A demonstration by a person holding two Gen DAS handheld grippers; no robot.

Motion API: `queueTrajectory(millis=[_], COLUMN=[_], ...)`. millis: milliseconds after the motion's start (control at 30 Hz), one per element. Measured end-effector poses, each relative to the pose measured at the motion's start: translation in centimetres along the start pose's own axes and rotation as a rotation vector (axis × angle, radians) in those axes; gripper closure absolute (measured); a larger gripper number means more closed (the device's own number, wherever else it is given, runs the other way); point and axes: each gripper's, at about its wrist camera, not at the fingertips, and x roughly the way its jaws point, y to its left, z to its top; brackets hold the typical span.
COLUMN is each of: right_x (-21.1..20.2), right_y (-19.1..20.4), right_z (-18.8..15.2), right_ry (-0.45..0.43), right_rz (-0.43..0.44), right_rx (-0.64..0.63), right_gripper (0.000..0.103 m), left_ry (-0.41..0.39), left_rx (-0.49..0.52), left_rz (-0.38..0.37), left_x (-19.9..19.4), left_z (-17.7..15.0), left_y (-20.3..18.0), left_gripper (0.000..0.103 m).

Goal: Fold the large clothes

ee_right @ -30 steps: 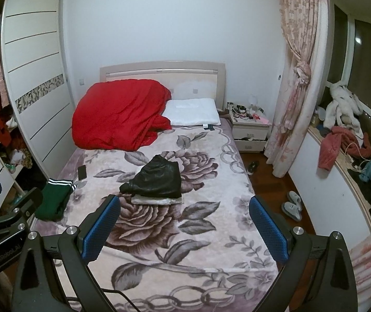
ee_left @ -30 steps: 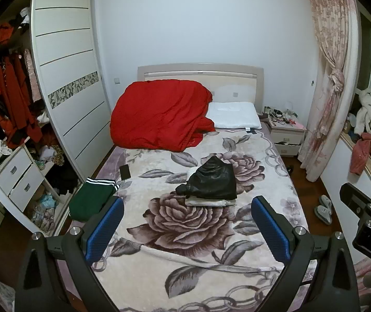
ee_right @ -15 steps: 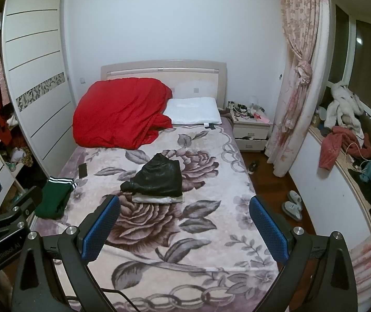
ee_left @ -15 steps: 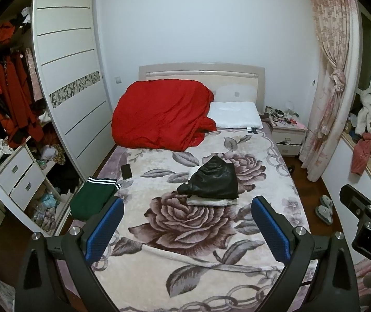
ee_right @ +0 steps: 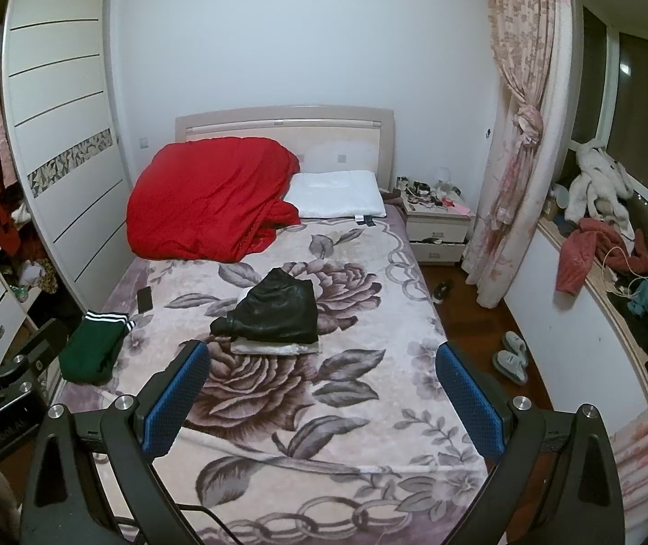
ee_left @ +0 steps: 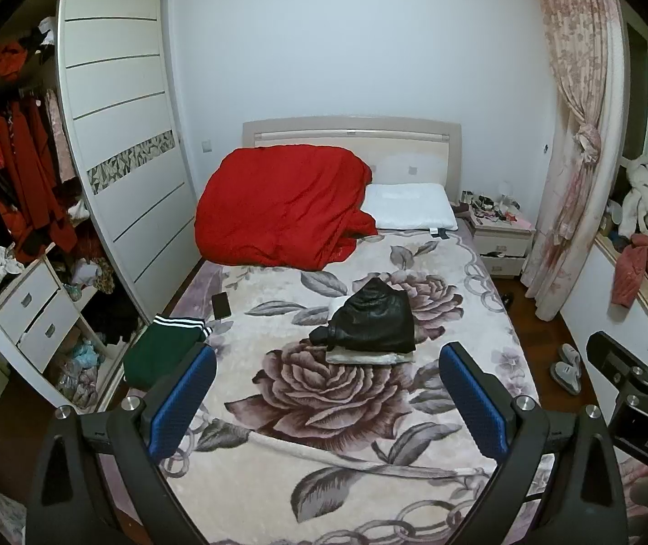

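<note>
Left wrist view: the left gripper (ee_left: 326, 393) was held above the foot of the bed, its two blue-padded fingers (ee_left: 183, 402) wide apart and with nothing between them.
Right wrist view: the right gripper (ee_right: 321, 393) was also above the foot of the bed, its two fingers spread and empty.
Grippers, count: two; each one showed at the edge of the other's view.
Bed: one, covered by one floral blanket (ee_left: 346, 408) with big rose prints.
Folded clothes, count: one stack in the middle of the blanket, with one black shiny garment (ee_left: 371, 320) on top and one pale folded garment (ee_left: 369, 358) touching under it.
Green garment: one green garment (ee_left: 162, 349) with white stripes lay at the left edge of the bed, well apart from the stack.
Phone: one dark phone (ee_left: 221, 305) lay on the blanket, near the green garment.
Head of the bed: one red duvet (ee_left: 283, 209) was heaped on the left, and one white pillow (ee_left: 408, 213) touched it on the right.
Wardrobe: one white wardrobe (ee_left: 115, 136) stood left of the bed, with red clothes hanging in its open part.
Nightstand: one nightstand (ee_right: 435, 227), with small things on top that were too small to tell.
Curtain: one pink curtain (ee_right: 519, 136), tied in the middle.
Slippers: two slippers (ee_right: 510, 356) lay on the floor at the right of the bed.
Window ledge: several loose clothes were heaped there; I could not count them.
</note>
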Motion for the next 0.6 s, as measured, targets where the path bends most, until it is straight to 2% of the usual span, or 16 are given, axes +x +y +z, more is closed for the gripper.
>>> queueTrajectory(millis=[433,600], right_x=[-0.5,-0.6], right_y=[0.3,0.2], right_z=[-0.8,-1.0], right_ry=[-0.003,-0.003], right_rz=[-0.005,-0.006], right_rx=[0.009,0.013], right_gripper=[0.002,0.002], left_ry=[-0.008,-0.047], left_rx=[0.004,0.001], left_rz=[-0.005,-0.005], left_x=[-0.1,-0.8], left_z=[0.3,0.0], left_y=[-0.3,-0.3], left_gripper=[0.003,0.003])
